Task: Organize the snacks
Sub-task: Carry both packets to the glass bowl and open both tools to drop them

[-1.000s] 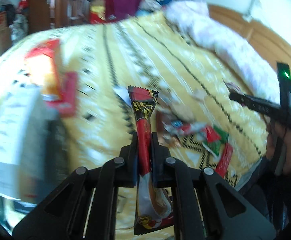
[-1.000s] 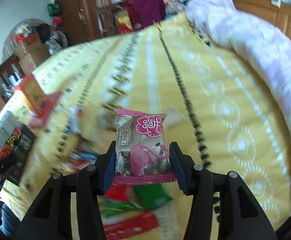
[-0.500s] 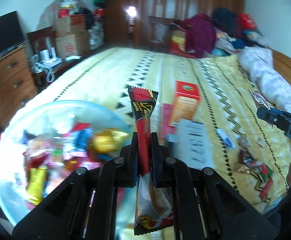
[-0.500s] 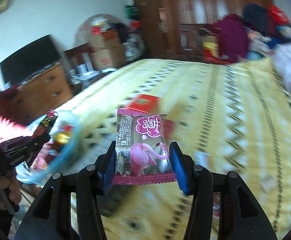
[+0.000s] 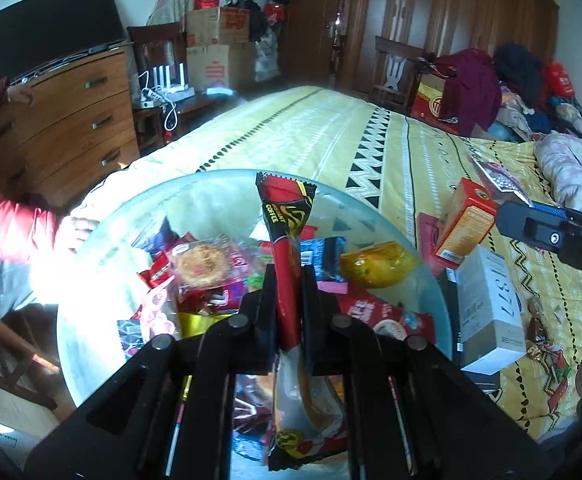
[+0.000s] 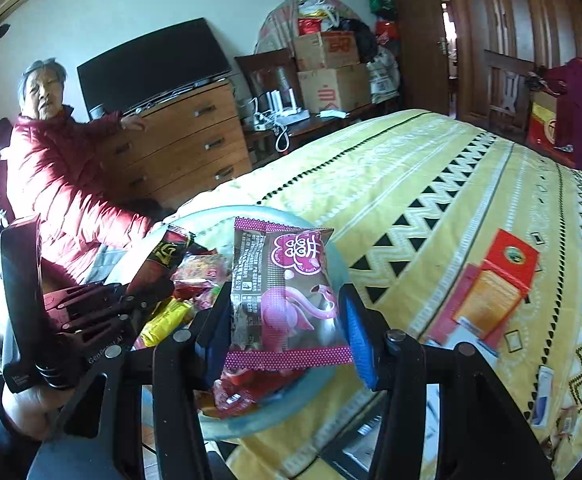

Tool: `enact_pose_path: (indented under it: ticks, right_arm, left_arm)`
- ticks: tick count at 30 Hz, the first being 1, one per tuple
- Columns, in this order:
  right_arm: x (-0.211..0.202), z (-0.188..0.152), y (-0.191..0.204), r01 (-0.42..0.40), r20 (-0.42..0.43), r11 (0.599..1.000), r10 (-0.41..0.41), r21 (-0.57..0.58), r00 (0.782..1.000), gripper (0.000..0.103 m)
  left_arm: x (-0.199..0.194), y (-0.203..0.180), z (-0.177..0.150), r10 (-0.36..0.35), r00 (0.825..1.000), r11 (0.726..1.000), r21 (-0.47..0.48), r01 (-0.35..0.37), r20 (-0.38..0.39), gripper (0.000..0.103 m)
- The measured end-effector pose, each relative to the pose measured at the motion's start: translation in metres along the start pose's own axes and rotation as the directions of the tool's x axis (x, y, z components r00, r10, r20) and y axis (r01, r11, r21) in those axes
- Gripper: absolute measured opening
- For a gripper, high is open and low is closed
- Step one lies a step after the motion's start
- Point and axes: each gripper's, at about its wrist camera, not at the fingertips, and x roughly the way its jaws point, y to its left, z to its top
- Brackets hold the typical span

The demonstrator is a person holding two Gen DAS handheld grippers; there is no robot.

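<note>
My left gripper [image 5: 289,280] is shut on a long red and black coffee stick packet [image 5: 285,232] and holds it upright over a clear glass bowl [image 5: 103,220] full of mixed snacks [image 5: 207,264]. My right gripper [image 6: 287,308] is shut on a pink flamingo snack packet [image 6: 287,292] and holds it above the same bowl [image 6: 323,384]. The left gripper [image 6: 131,300] with its coffee packet [image 6: 163,256] shows at the left of the right wrist view. The right gripper's body [image 5: 551,236] shows at the right of the left wrist view.
The bowl sits at the near corner of a bed with a yellow patterned cover [image 5: 331,136]. An orange box [image 5: 467,220], a white box [image 5: 491,308] and loose candies [image 5: 543,352] lie on the bed. A person in a red jacket [image 6: 59,184] sits by a wooden dresser [image 6: 187,148].
Both grippers have swung left from the loose snacks on the bed to above the glass bowl, each still holding its packet.
</note>
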Motion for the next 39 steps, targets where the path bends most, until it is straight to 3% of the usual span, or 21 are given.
enact_pose_path:
  ticks: [9, 39]
  right_arm:
    - [0.038, 0.002, 0.031, -0.027, -0.057, 0.999, 0.025, -0.031, 0.998, 0.054]
    - [0.055, 0.007, 0.039, -0.042, -0.089, 0.998, 0.039, -0.035, 0.995, 0.055]
  left_arm:
    - [0.001, 0.031, 0.001, -0.007, 1.000, 0.999, -0.037, 0.007, -0.010, 0.011]
    - [0.009, 0.045, 0.001, -0.015, 0.999, 0.999, -0.047, 0.014, -0.034, 0.011]
